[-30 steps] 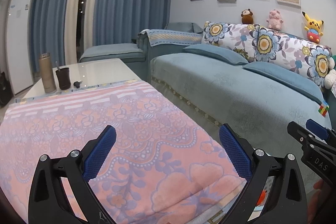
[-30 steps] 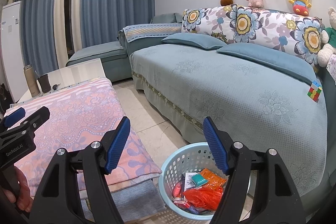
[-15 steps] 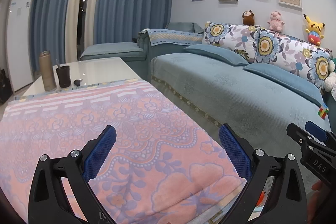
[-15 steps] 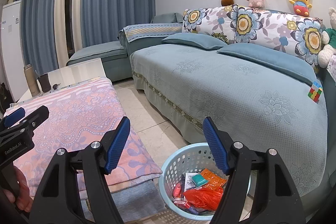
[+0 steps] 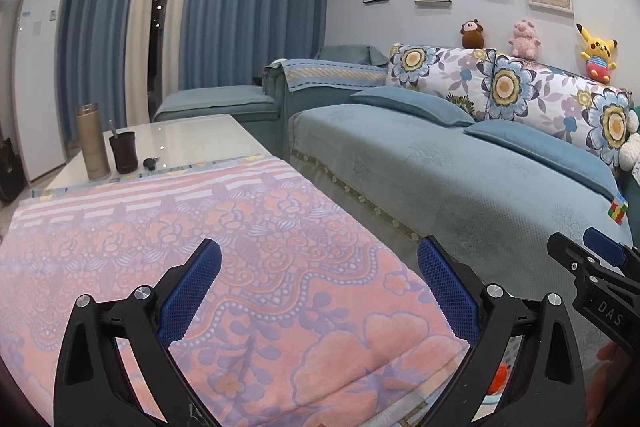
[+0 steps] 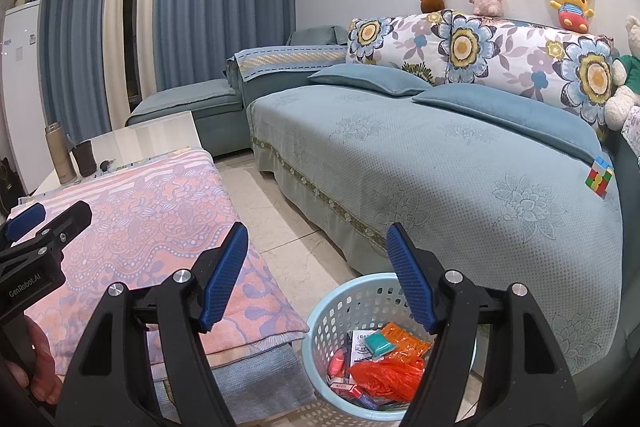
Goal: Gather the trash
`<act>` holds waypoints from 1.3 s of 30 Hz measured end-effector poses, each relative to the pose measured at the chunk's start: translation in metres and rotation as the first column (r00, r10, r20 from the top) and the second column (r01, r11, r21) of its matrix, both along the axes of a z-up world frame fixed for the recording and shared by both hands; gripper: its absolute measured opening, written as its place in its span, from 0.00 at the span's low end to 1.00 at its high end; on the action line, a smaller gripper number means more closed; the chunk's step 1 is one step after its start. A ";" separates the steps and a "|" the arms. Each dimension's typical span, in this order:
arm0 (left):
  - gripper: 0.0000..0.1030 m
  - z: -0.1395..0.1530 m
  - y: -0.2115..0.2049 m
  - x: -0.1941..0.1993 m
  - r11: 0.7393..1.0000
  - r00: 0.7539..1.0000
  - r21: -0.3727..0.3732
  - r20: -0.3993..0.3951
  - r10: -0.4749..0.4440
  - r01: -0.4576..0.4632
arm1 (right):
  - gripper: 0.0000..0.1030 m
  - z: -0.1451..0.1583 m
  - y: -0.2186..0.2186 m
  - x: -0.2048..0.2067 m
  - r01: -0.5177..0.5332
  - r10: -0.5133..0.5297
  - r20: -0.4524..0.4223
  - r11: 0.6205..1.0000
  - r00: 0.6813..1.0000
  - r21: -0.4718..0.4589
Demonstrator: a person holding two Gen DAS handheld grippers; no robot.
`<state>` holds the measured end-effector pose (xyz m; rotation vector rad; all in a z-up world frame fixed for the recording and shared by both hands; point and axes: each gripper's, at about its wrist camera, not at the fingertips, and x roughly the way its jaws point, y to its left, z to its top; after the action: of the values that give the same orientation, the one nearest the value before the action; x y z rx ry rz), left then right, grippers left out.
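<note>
A: What sits around the table?
B: A pink floral cloth [image 5: 224, 267] covers its near end; beyond it stand one tall flask [image 5: 93, 143] and one dark cup [image 5: 123, 151]. Three plush toys line the sofa [image 6: 440, 163] back.

A: And the trash?
B: In the pale blue basket [image 6: 344, 307] on the floor, between table and sofa: an orange bag [image 6: 386, 375] among wrappers.

A: The tools?
B: The left gripper [image 5: 319, 291] and the right gripper [image 6: 317, 277] both gape, empty.

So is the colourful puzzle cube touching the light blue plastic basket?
Apart. The right wrist view shows the colourful puzzle cube up on the sofa, the light blue plastic basket on the floor.
</note>
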<state>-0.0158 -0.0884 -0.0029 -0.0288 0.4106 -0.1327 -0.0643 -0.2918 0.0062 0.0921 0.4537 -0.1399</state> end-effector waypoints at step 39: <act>0.93 0.012 -0.006 -0.008 0.999 1.000 0.050 0.004 0.007 -0.007 | 0.66 0.010 0.007 -0.006 0.001 -0.001 0.020 1.000 1.000 -0.019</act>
<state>-0.0236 -0.0943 0.0095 0.0194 0.4101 -0.1157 -0.0700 -0.2849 0.0164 0.0753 0.4321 -0.1442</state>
